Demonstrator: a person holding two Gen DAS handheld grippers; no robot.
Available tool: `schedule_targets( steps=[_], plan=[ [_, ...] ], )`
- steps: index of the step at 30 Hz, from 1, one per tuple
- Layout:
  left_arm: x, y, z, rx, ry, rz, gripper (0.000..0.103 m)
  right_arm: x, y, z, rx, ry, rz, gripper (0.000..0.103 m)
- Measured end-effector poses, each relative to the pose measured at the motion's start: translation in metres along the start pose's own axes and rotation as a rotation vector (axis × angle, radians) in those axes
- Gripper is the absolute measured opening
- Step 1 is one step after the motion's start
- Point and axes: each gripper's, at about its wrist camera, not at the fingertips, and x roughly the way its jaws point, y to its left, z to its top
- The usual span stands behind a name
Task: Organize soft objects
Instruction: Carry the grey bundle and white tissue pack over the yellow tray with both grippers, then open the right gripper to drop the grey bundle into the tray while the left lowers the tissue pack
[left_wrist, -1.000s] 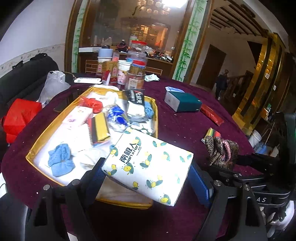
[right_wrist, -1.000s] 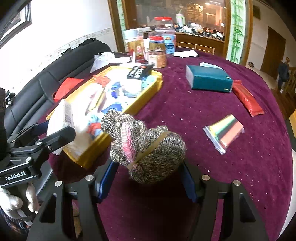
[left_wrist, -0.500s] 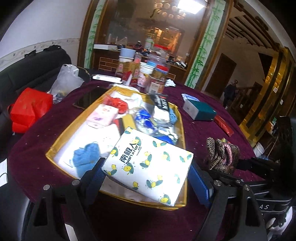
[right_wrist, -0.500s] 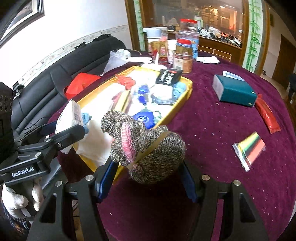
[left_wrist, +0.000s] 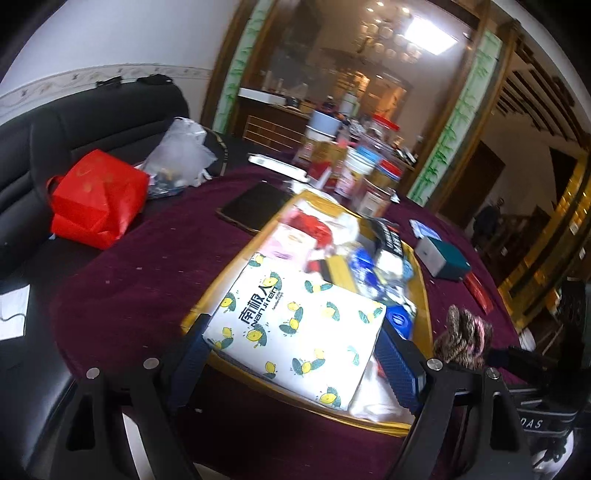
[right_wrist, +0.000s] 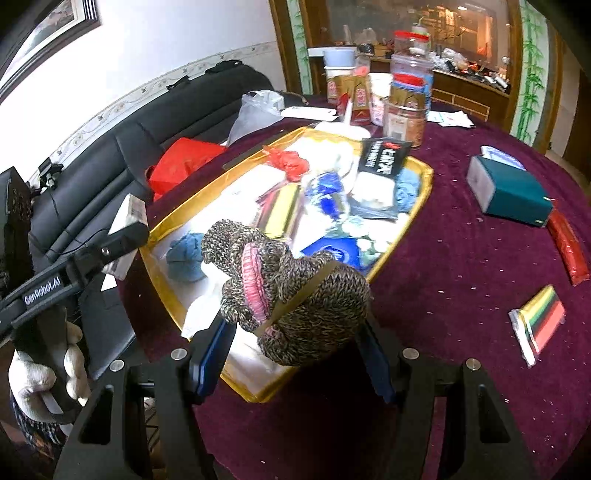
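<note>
My left gripper (left_wrist: 291, 354) is shut on a white tissue pack with lemon print (left_wrist: 295, 325) and holds it above the near end of the gold-rimmed tray (left_wrist: 421, 295). My right gripper (right_wrist: 295, 350) is shut on a bundled brown knit sock roll with a pink cuff (right_wrist: 291, 291), over the tray's near corner (right_wrist: 255, 397). The tray holds a blue knit ball (right_wrist: 186, 254), a red cloth (right_wrist: 290, 164), a black packet (right_wrist: 384, 157) and other soft items. The sock roll also shows in the left wrist view (left_wrist: 463, 339). The left gripper shows at the left of the right wrist view (right_wrist: 125, 236).
A teal box (right_wrist: 509, 192), a red packet (right_wrist: 567, 247) and a striped foil packet (right_wrist: 541, 321) lie on the maroon tablecloth (right_wrist: 461, 258). Jars and boxes (right_wrist: 406, 92) stand behind the tray. A red bag (left_wrist: 96, 199) and a plastic bag (left_wrist: 181, 151) sit on the black sofa (left_wrist: 55, 129).
Both grippers have risen and shifted left over the tray, still holding their loads. The left wrist view now swings toward the sofa, and the sock roll hangs over the tray's near corner.
</note>
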Motion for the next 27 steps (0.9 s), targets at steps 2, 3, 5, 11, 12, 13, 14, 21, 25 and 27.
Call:
schedule_targets(
  steps=[2,3,5,11,12,13,14,21,25,27],
  plan=[
    [-0.001,0.008,0.002,-0.017,-0.005,0.010,0.088,0.005,0.005,0.001,-0.011,0.009,0.005,0.065],
    [-0.001,0.013,0.003,-0.028,-0.008,0.017,0.088,0.009,0.008,0.003,-0.018,0.015,0.010,0.065],
    [0.000,0.020,0.004,-0.047,-0.012,0.024,0.088,0.017,0.015,0.005,-0.034,0.027,0.016,0.065],
    [0.001,0.044,0.006,-0.108,-0.031,0.038,0.088,0.041,0.025,0.019,-0.054,0.061,0.034,0.065],
    [-0.001,0.047,0.006,-0.112,-0.033,0.040,0.088,0.047,0.025,0.025,-0.048,0.065,0.037,0.065],
    [-0.001,0.049,0.006,-0.115,-0.035,0.041,0.088,0.050,0.024,0.028,-0.041,0.068,0.045,0.065],
    [-0.002,0.052,0.006,-0.120,-0.037,0.045,0.088,0.053,0.023,0.032,-0.033,0.072,0.054,0.065],
    [0.001,0.061,0.006,-0.130,-0.031,0.055,0.088,0.084,0.012,0.050,-0.012,0.111,-0.010,0.065],
    [0.002,0.062,0.007,-0.127,-0.028,0.051,0.088,0.087,0.000,0.056,0.014,0.107,-0.026,0.065],
    [0.003,0.060,0.007,-0.123,-0.026,0.048,0.088,0.085,-0.005,0.058,0.029,0.103,-0.017,0.065]
  ],
)
